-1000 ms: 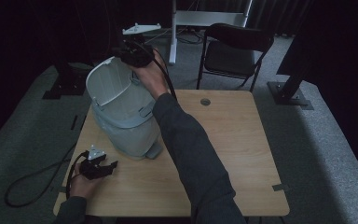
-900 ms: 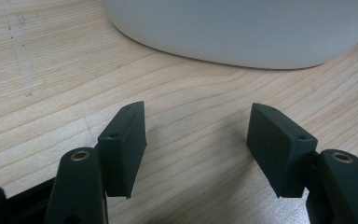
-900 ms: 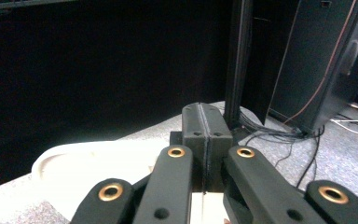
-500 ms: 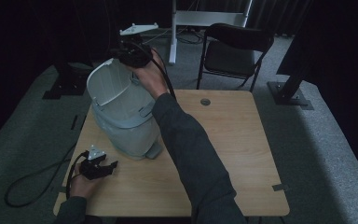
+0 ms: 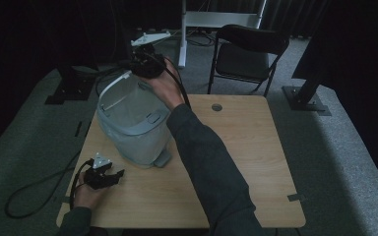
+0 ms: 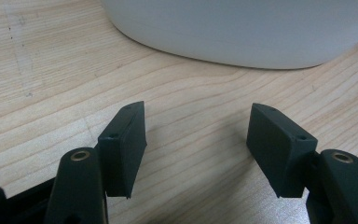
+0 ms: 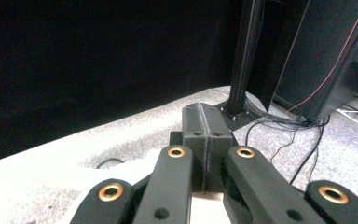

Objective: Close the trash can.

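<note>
right gripper: jaws pressed together at far top rim of the pale grey plastic bin, likely pinching its white wire handle to tip it | left gripper: jaws wide, empty, low on wooden table, bin base just ahead, probably waiting to steady it

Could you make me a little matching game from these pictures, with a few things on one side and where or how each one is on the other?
Things:
1. left gripper
2. right gripper
3. grey bin
4. folding chair

Places or states:
A. on the floor beyond the table's far edge
B. fingers pressed together, up at the bin's rim
C. tilted on the wooden table
D. fingers apart, low over the table near its front left corner

Pairs: 1-D, 2-B, 3-C, 4-A
</note>
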`<state>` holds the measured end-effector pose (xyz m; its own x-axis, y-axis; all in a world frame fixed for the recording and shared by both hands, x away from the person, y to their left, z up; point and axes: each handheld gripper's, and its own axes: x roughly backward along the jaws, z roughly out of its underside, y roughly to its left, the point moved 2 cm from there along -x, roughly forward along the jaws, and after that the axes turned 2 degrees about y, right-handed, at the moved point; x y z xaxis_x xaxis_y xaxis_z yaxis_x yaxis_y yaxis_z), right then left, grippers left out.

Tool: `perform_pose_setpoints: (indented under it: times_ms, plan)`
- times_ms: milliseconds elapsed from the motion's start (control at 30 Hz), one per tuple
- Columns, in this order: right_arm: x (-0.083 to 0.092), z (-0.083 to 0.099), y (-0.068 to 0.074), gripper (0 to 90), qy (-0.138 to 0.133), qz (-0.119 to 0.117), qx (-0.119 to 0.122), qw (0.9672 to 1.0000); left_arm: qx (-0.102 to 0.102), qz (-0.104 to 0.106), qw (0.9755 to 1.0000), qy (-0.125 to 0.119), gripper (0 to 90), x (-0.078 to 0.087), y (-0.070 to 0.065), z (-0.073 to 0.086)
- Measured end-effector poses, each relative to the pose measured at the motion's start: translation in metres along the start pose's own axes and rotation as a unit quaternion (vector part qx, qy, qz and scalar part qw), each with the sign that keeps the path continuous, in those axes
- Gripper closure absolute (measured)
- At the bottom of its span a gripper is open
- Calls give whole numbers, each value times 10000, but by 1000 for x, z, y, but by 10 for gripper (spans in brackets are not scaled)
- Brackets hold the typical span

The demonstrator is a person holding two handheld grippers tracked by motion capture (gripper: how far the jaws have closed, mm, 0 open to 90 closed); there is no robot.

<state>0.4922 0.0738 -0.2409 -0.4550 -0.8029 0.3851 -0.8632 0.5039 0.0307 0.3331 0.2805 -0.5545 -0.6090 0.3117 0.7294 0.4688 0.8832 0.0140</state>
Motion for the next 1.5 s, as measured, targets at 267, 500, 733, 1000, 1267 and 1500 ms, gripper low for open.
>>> perform_pose_setpoints:
  times_ms: [267,500,733,1000,1267,1500]
  plan:
    - [13,35,-2,899,141,-45,66,9999,6,-6,10000,-11,379,0,0,0]
    - [18,62,2,899,281,-80,172,9994,11,-10,10000,-26,379,0,0,1]
    - [27,74,9,899,264,-178,262,9992,13,-7,10000,-13,378,0,0,0]
    - [34,90,12,899,350,-152,321,9988,18,-16,10000,-6,378,0,-1,0]
    - [34,105,14,899,420,-198,299,9985,28,-16,10000,-16,377,0,-1,0]
    - [36,109,13,900,333,-271,186,9989,31,-17,10000,-19,377,0,-1,0]
